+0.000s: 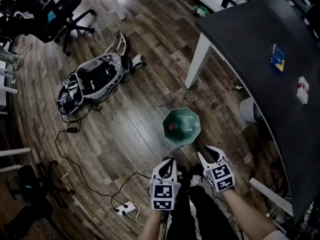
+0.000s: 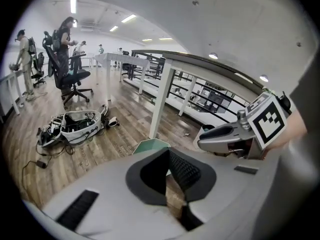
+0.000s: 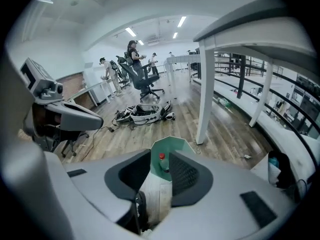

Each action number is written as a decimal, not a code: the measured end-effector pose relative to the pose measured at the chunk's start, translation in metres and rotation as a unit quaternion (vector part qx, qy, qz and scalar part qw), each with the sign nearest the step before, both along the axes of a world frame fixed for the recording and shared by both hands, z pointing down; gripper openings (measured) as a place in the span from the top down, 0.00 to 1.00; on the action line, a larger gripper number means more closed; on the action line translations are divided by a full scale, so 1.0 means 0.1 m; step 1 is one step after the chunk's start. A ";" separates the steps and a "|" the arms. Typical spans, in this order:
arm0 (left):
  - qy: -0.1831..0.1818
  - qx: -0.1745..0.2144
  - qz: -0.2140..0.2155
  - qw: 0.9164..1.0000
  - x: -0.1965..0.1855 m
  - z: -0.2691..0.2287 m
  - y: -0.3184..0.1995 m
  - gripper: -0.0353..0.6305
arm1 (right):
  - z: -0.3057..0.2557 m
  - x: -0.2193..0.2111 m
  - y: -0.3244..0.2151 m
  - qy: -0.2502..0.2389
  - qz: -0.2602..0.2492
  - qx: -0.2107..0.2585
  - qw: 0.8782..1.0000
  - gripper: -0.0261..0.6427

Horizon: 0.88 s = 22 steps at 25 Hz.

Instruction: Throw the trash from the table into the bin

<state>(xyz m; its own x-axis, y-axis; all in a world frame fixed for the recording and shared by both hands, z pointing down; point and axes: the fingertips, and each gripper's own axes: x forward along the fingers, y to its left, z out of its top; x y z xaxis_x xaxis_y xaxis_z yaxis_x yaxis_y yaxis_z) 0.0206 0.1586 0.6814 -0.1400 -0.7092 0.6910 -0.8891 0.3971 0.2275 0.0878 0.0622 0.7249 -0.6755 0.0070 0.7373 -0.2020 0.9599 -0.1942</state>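
Nearest to us, our two forearms reach out over our dark trousers (image 1: pixel 197 211), each hand holding a gripper above the wooden floor (image 1: pixel 135 119). The left gripper (image 1: pixel 170 161) has its jaws only a narrow slit apart. Floorboards show through the slit and nothing sits between the pads. The right gripper (image 1: pixel 209 153), just beside it on the right, has its jaws a little wider apart and is also empty. Its own view looks through the gap at the floor and the bin beyond.

On the floor to our near left a white power strip (image 1: pixel 126 208) lies with its cable trailing away.

Just past the gripper tips the green bin (image 1: pixel 192 115) stands open on the floor. A bottle (image 1: pixel 171 127) with a red cap rests inside it, against the left of the bin's inner wall. From the right gripper view that bottle (image 3: pixel 161 163) lines up between the jaws but sits well beyond them, down in the bin (image 3: pixel 176 146).

To the right, the dark table (image 1: pixel 250 39) runs from near to far on white legs. A blue packet (image 1: pixel 277 57) lies on it, and a white and red box (image 1: pixel 302 90) lies nearer to us, the two apart from each other.

Farther left, an open bag (image 1: pixel 92 79) full of cables lies on the floor, and a black office chair (image 1: pixel 60 14) stands beyond it. In the left gripper view, people (image 2: pixel 65 34) stand at desks at the far end of the room.
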 end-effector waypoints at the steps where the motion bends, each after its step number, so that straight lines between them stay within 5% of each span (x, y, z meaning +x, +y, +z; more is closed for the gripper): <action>1: 0.001 0.002 -0.006 1.000 0.05 -0.08 0.00 0.91 | -0.10 0.04 0.00 -0.002 -0.001 -0.002 1.000 0.81; 9: 0.012 0.019 -0.036 0.999 0.33 -0.80 0.07 0.91 | -0.97 0.40 0.15 -0.012 -0.001 -0.006 1.000 0.95; 22: 0.008 0.036 -0.064 0.997 0.50 -1.80 0.25 0.91 | -1.92 0.66 0.34 -0.053 -0.003 -0.008 0.999 0.97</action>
<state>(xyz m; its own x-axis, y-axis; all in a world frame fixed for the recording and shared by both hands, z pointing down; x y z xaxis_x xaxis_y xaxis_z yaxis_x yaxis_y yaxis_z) 0.0704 0.1832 0.5019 -0.2212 -0.7340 0.6421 -0.8282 0.4890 0.2737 0.1535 0.0963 0.5324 -0.7496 0.0229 0.6615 -0.1728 0.9579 -0.2291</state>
